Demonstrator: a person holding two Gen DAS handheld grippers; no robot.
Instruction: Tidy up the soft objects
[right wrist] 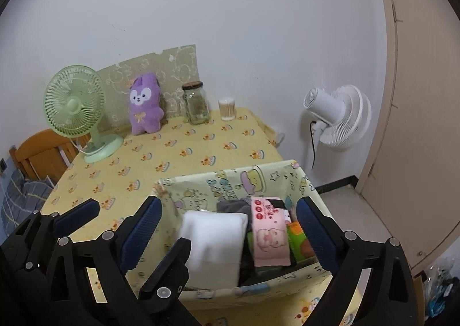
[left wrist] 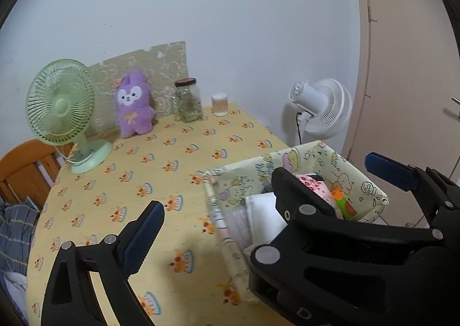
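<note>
Over the fabric bin (right wrist: 287, 176) at the table's near edge, your right gripper (right wrist: 227, 225) and left gripper (left wrist: 267, 182) both spread wide, holding nothing; the white folded cloth (right wrist: 212, 242) sits inside beside the pink pack (right wrist: 270, 234), packed upright to save room.

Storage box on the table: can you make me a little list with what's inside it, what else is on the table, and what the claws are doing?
box: cartoon-print fabric box, near table edge
inside: folded white cloth, pink packet, green packet
back of table: purple plush toy, glass jar, cotton swab tub
fan on table: green desk fan
left claw: open, empty
right claw: open, empty, over box
</note>
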